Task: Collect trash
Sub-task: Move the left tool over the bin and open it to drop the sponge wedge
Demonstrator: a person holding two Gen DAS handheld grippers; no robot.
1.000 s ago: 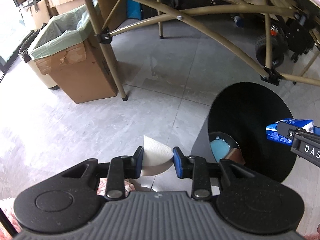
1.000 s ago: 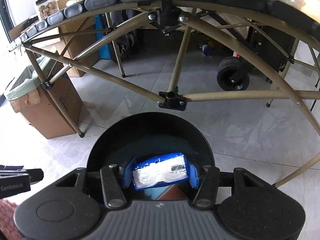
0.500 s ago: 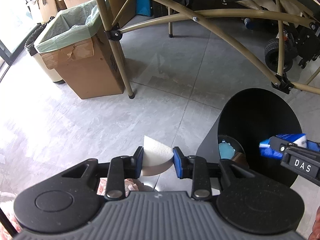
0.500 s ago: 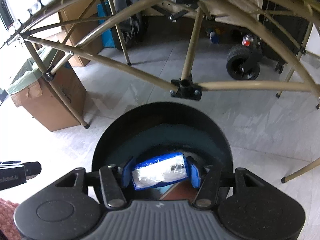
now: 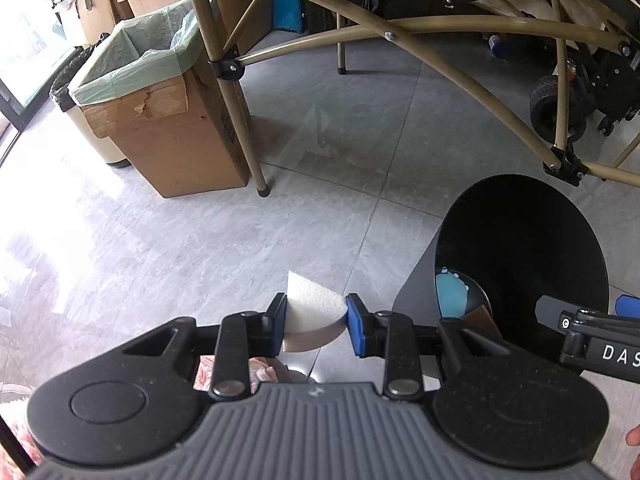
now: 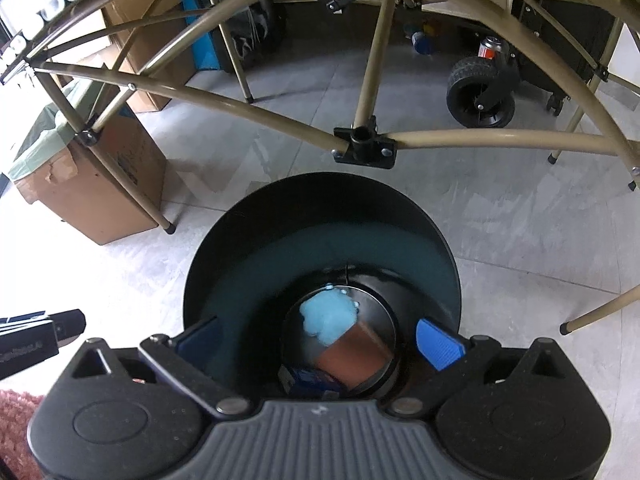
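While the right gripper (image 6: 320, 344) is held over the black bin (image 6: 248, 232), its jaws are opening wide with nothing between them, and a blue packet (image 6: 310, 380) is seen at the bin's bottom at six o'clock, beside a light blue wad (image 6: 326, 316) and a brown piece (image 6: 354, 354). One white foam wedge (image 5: 310, 304) is left, clamped in the left gripper (image 5: 316, 322); from there the bin is seen at three o'clock, so that drop is judged not yet done.
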